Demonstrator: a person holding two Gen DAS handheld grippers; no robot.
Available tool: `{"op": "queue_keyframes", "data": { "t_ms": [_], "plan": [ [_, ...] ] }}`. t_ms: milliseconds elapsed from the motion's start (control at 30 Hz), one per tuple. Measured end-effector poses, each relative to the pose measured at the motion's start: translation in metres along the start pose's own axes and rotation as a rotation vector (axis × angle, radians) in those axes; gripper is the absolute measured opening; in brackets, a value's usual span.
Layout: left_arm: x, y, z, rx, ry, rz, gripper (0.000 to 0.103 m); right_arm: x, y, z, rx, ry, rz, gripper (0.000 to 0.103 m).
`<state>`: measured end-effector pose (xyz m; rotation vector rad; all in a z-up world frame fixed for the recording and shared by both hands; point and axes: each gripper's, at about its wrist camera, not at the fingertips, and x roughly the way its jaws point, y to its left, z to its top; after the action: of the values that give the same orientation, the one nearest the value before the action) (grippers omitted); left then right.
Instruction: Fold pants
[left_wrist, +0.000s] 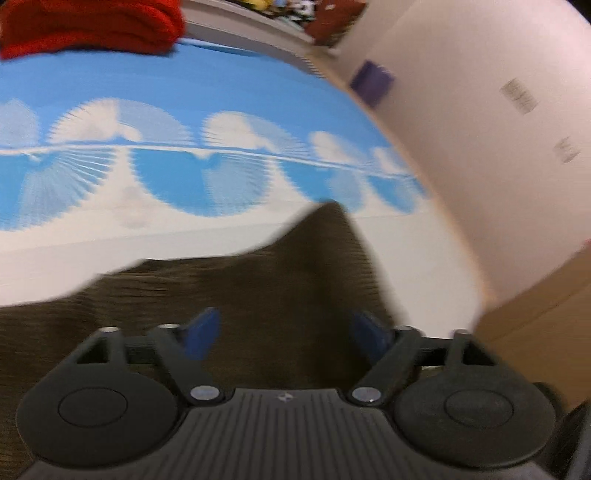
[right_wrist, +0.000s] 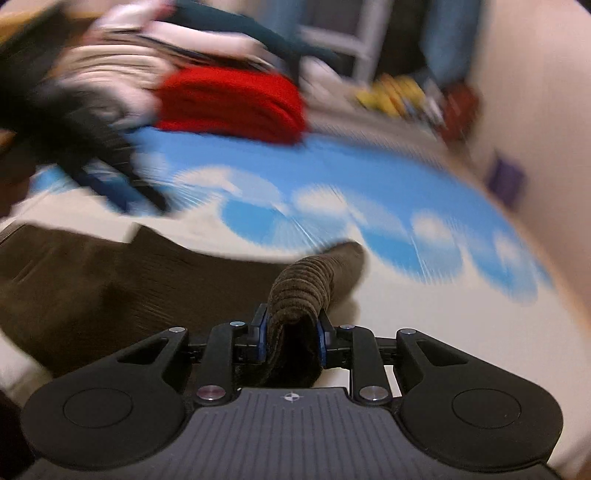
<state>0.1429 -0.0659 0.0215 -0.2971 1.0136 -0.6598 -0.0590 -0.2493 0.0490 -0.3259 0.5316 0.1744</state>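
Observation:
Dark brown corduroy pants (left_wrist: 221, 295) lie spread on a blue and white patterned sheet (left_wrist: 184, 92). My left gripper (left_wrist: 286, 328) hovers just above them, its blue pads wide apart and nothing pinched between them; one corner of the cloth peaks up ahead of it. In the right wrist view the pants (right_wrist: 92, 280) stretch away to the left. My right gripper (right_wrist: 291, 332) is shut on a bunched fold of the pants (right_wrist: 303, 284), which stands up between the pads. The left gripper (right_wrist: 114, 192) shows blurred at the upper left of that view.
A folded red garment (right_wrist: 232, 107) sits at the far side of the sheet, with a heap of mixed clothes (right_wrist: 129, 66) behind it. A pale carton with a purple label (left_wrist: 480, 129) stands along the right edge. Both views are motion-blurred.

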Motion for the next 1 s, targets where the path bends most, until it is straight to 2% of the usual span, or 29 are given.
{"op": "queue_keyframes", "data": {
  "t_ms": [67, 133, 167, 233, 300, 333, 367, 467, 533, 633, 700, 767, 833, 900, 1000],
  "plan": [
    [-0.001, -0.006, -0.001, 0.007, 0.009, -0.045, 0.086, -0.008, 0.025, 0.003, -0.108, -0.063, 0.046, 0.024],
    [0.0, -0.01, -0.001, 0.02, 0.025, -0.052, 0.086, -0.015, 0.049, 0.004, -0.214, -0.114, 0.1, 0.024],
    [0.002, -0.012, -0.002, 0.029, 0.037, -0.034, 0.086, -0.018, 0.059, 0.003, -0.256, -0.134, 0.127, 0.024],
    [0.008, -0.01, -0.006, 0.051, 0.069, 0.092, 0.083, -0.024, 0.078, 0.001, -0.35, -0.176, 0.181, 0.024],
    [0.015, 0.001, -0.011, 0.042, 0.114, 0.23, 0.051, -0.028, 0.092, -0.002, -0.419, -0.196, 0.224, 0.024],
    [0.019, 0.009, -0.013, 0.042, 0.136, 0.292, 0.032, -0.029, 0.096, -0.003, -0.429, -0.194, 0.242, 0.024],
    [0.019, 0.015, -0.015, 0.041, 0.145, 0.315, 0.022, -0.027, 0.098, -0.002, -0.43, -0.184, 0.255, 0.024],
    [0.009, 0.02, -0.018, 0.053, 0.12, 0.303, 0.02, -0.021, 0.098, 0.006, -0.383, -0.129, 0.277, 0.03],
    [-0.002, 0.021, -0.021, 0.064, 0.097, 0.292, 0.02, -0.023, 0.097, 0.015, -0.339, -0.115, 0.313, 0.041],
    [-0.026, 0.041, -0.023, 0.02, 0.061, 0.276, 0.019, -0.027, 0.08, 0.04, -0.22, -0.07, 0.477, 0.055],
    [-0.05, 0.062, -0.022, -0.031, 0.02, 0.287, 0.019, -0.026, 0.062, 0.062, -0.13, -0.044, 0.592, 0.06],
    [-0.073, 0.081, -0.022, -0.074, -0.013, 0.306, 0.019, -0.021, 0.041, 0.08, -0.046, -0.022, 0.66, 0.066],
    [-0.095, 0.105, -0.026, -0.111, -0.04, 0.338, 0.019, -0.008, 0.024, 0.096, 0.019, -0.017, 0.643, 0.067],
    [-0.115, 0.127, -0.033, -0.146, -0.063, 0.364, 0.019, 0.008, 0.016, 0.106, 0.047, -0.006, 0.581, 0.067],
    [-0.145, 0.164, -0.045, -0.211, -0.098, 0.397, 0.019, 0.048, 0.017, 0.107, 0.111, 0.088, 0.501, 0.07]
  ]
}}
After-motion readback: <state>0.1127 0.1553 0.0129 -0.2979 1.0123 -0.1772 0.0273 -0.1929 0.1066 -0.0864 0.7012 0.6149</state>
